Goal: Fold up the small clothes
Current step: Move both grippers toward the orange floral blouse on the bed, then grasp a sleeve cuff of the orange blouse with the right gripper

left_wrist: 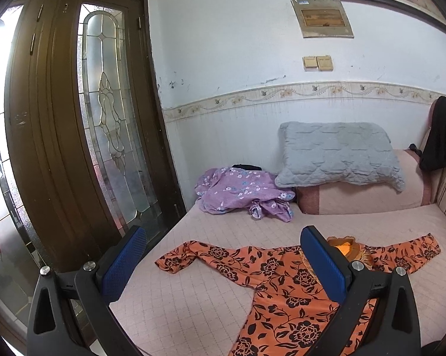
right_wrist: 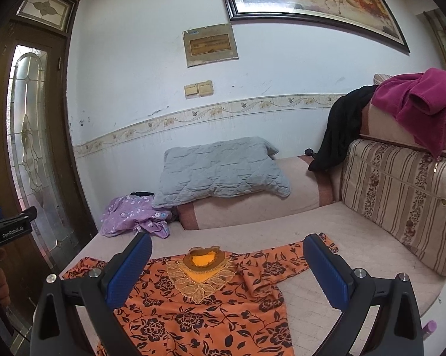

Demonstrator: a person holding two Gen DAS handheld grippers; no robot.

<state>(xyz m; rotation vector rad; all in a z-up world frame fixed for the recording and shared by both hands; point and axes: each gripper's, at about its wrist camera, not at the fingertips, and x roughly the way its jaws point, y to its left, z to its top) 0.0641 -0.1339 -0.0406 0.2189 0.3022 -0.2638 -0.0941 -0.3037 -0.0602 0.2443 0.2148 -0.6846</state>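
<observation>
An orange top with black flowers [left_wrist: 285,290] lies spread flat on the pink sofa seat [left_wrist: 193,296], sleeves out to both sides. It also shows in the right wrist view [right_wrist: 211,314], with its lace collar [right_wrist: 202,270] facing me. My left gripper [left_wrist: 225,261] is open and empty, held above the left sleeve and seat. My right gripper [right_wrist: 227,267] is open and empty, held above the top's chest. The left gripper's body [right_wrist: 9,228] shows at the left edge of the right wrist view.
A crumpled purple flowered garment [left_wrist: 240,192] lies at the seat's far end, next to a grey quilted pillow [left_wrist: 338,157] on the armrest. A striped back cushion [right_wrist: 400,204] lines the right side, with black and magenta clothes [right_wrist: 415,103] draped above. A wooden glass door [left_wrist: 74,118] stands left.
</observation>
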